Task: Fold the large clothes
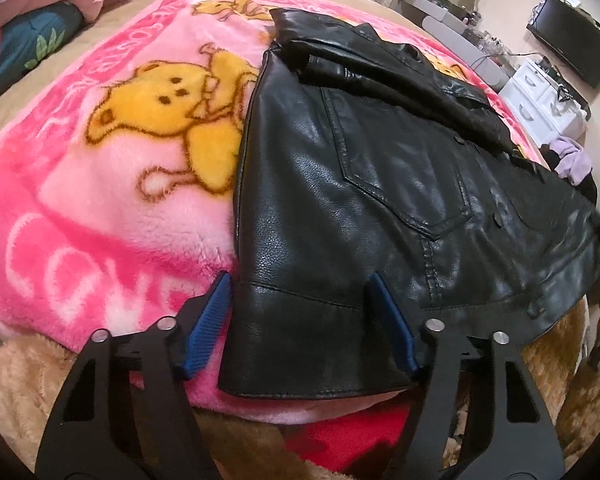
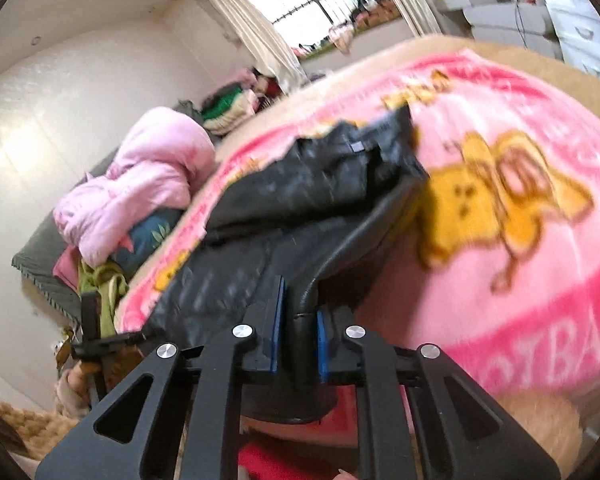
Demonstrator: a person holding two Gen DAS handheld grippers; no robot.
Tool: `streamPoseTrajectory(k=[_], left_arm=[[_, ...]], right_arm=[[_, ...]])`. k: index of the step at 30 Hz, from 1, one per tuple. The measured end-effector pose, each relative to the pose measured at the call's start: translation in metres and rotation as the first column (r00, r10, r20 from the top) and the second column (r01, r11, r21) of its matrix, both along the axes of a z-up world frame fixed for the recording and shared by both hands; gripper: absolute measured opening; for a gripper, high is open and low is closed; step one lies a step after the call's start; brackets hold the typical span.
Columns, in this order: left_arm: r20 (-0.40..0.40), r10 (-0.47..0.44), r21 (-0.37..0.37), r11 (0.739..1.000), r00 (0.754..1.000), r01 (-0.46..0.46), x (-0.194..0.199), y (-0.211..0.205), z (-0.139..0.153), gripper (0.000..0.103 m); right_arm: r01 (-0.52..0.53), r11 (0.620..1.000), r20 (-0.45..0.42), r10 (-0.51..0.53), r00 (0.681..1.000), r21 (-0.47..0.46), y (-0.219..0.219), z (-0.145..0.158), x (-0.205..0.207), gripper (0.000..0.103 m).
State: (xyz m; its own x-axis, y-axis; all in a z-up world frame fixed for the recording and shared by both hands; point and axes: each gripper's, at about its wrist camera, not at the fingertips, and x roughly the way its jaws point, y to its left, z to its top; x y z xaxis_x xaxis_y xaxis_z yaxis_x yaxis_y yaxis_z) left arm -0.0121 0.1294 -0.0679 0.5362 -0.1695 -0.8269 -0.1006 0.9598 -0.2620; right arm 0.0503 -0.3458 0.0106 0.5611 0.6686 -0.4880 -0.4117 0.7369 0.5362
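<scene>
The right gripper (image 2: 300,320), a black two-finger tool with blue ribbed pads, is clamped tight on the hem edge of the black leather jacket (image 2: 300,208), a fold of leather pinched upright between its pads at one near corner of the garment. The left gripper (image 1: 304,316) straddles the opposite near corner (image 1: 300,344): its blue pads (image 1: 204,324) stand apart on either side of the hem band, one off the leather over the fluffy pink blanket with yellow bears (image 1: 80,200), the other resting on the leather, so nothing is squeezed there yet. The jacket lies flat, front up with a chest pocket (image 1: 404,176) showing, on that blanket spread over the bed; its long axis runs straight away from both tools, hem nearest and collar (image 1: 340,36) farthest. That is the relation the next move seems to hang on: with both hem corners at the near end, the natural fold would carry the hem forward toward the collar, halving the garment across its length. The left side likely needs to bite down first, or the lift may go up lopsided and skew the stiff leather.
</scene>
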Motion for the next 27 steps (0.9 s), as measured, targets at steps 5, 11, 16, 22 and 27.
streamPoseTrajectory(k=[5, 11, 16, 22, 27], left_arm=[[0.026, -0.012, -0.04, 0.999, 1.0, 0.013, -0.001, 0.002, 0.012, 0.022], [0.106, -0.011, -0.125, 0.992, 0.994, 0.024, 0.008, 0.008, 0.032, 0.009], [0.198, -0.01, -0.159, 0.986, 0.98, 0.042, 0.032, 0.007, 0.061, 0.009], [0.29, 0.009, -0.189, 0.981, 0.957, 0.048, 0.07, 0.014, 0.098, 0.009], [0.324, 0.038, -0.225, 0.974, 0.945, 0.038, 0.11, 0.023, 0.12, 0.009]], right_arm=[[0.006, 0.999, 0.066, -0.009, 0.998, 0.035, 0.004, 0.019, 0.021, 0.012], [0.039, 0.994, 0.095, -0.049, 0.994, 0.104, 0.006, 0.029, 0.046, 0.011], [0.076, 0.989, 0.113, -0.091, 0.989, 0.128, 0.006, 0.037, 0.059, 0.011], [0.138, 0.976, 0.116, -0.159, 0.98, 0.171, -0.005, 0.044, 0.079, 0.011], [0.176, 0.967, 0.108, -0.198, 0.974, 0.184, -0.009, 0.049, 0.103, 0.011]])
